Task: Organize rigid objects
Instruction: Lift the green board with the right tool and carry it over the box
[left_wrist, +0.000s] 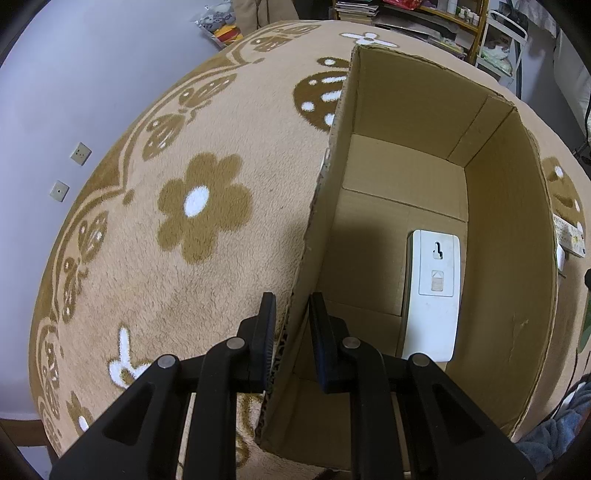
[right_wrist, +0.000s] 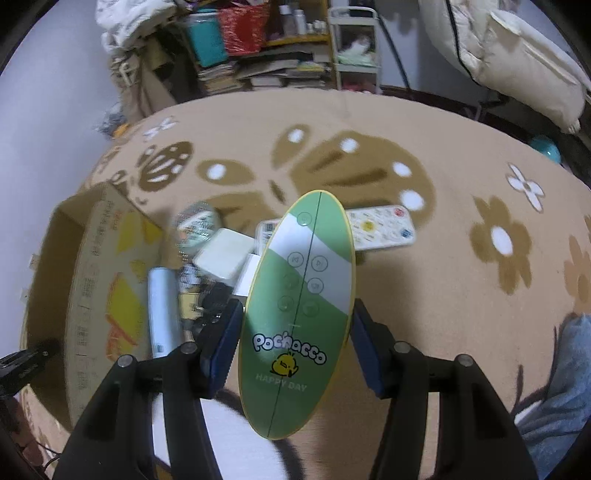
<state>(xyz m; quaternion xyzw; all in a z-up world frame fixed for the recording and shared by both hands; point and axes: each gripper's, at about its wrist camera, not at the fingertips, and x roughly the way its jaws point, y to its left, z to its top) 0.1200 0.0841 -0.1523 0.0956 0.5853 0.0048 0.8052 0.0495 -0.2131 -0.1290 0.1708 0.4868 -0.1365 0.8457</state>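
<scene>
A soft tan rug (left_wrist: 221, 122) with brown flowers and butterflies is covering the surface. An open cardboard box (left_wrist: 509, 258) is sitting on it. Inside the box, a white flat gadget (left_wrist: 434, 295) is lying on the bottom by the far side wall.

The left hand-held gripper (left_wrist: 292, 332) is squeezing the near wall of the box between its narrow jaws.

The right hand-held gripper (right_wrist: 295, 343) is holding a green and white oval remote (right_wrist: 299, 314) with a little yellow chick on it, lifted above the rug. Under it, a pile of things is lying beside the box: a white remote (right_wrist: 384, 227), a white square block (right_wrist: 223, 254) and a silver tube (right_wrist: 162, 310).

Behind the rug, messy shelves (right_wrist: 266, 62) with books are standing against a pale wall (left_wrist: 74, 92). A big cream cushion (right_wrist: 517, 55) is leaning at the right.
</scene>
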